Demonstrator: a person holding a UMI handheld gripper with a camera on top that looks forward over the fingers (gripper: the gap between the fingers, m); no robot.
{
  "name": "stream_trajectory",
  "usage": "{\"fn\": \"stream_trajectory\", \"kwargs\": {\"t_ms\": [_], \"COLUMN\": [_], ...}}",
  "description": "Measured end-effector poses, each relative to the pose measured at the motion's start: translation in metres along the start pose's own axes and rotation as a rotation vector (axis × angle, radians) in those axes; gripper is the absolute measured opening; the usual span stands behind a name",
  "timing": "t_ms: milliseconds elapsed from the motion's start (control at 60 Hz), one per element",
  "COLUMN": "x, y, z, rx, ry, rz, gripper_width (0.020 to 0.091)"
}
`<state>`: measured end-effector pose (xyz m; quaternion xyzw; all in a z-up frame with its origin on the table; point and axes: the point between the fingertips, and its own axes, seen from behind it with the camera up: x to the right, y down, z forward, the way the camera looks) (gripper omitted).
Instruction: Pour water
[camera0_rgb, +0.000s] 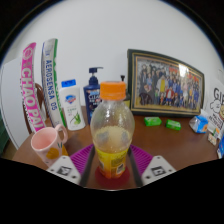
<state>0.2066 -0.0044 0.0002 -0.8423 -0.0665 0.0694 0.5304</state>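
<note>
Bottle (112, 135), orange cap on, upright between the gripper (111, 166) pads, which appear clamped on its lower body | pink mug (47, 143) just left of the bottle on the surface (170, 147) | progress: grasped, unopened; pour not begun.

Single view rides low, close behind the bottle (112, 135), facing the wall (110, 35)
</note>
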Motion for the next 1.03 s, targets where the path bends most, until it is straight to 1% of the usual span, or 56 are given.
{"fn": "stream_trajectory", "kwargs": {"t_ms": [50, 100, 150, 233, 367, 550, 683, 817, 1033], "x": [-0.004, 0.0, 0.007, 0.011, -0.006, -0.041, -0.062, -0.069, -0.067], "y": [0.009, 0.016, 0.018, 0.023, 0.019, 0.001, -0.001, 0.0, -0.001], "z": [-0.003, -0.01, -0.021, -0.048, -0.113, -0.217, -0.272, -0.306, -0.327], "rx": [-0.042, -0.073, -0.085, -0.12, -0.152, -0.15, -0.155, -0.153, -0.146], "ry": [-0.012, 0.01, 0.048, 0.092, 0.104, 0.139, 0.157, 0.169, 0.171], "rz": [0.012, 0.02, 0.008, -0.036, -0.039, -0.023, -0.005, 0.009, 0.013], "gripper_width": [0.087, 0.0841, 0.0865, 0.0854, 0.0858, 0.0856, 0.0855, 0.0852, 0.0854]}}
